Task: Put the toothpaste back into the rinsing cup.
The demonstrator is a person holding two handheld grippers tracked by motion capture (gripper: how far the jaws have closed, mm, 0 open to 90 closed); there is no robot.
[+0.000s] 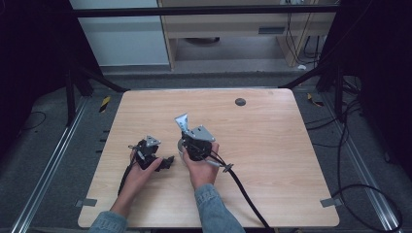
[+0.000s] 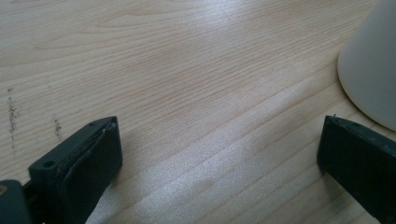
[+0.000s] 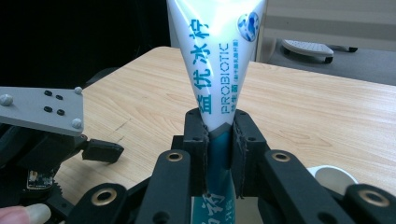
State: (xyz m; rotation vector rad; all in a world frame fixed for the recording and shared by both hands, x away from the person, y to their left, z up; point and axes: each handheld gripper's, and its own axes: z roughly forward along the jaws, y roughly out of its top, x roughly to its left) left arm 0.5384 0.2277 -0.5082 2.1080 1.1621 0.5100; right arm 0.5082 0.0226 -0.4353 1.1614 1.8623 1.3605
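My right gripper (image 1: 187, 136) is shut on a white and teal toothpaste tube (image 1: 183, 121) printed "PROBIOTIC", clamped across its lower body with the flat crimped end pointing up and away. In the right gripper view the tube (image 3: 217, 60) rises between the pads of that gripper (image 3: 219, 135). A white cup (image 1: 180, 146) stands on the table just under and behind this gripper, its rim (image 3: 334, 177) showing at the lower right. My left gripper (image 1: 166, 161) lies low on the wood, open (image 2: 219, 154) with nothing between its jaws. The cup's wall (image 2: 373, 65) is just beyond its right jaw.
The light wooden table (image 1: 272, 145) has bare room to the right and at the back. A dark round grommet (image 1: 240, 102) sits near the far edge. The right gripper's black cable (image 1: 248, 194) trails to the front edge. Dark floor and stands surround the table.
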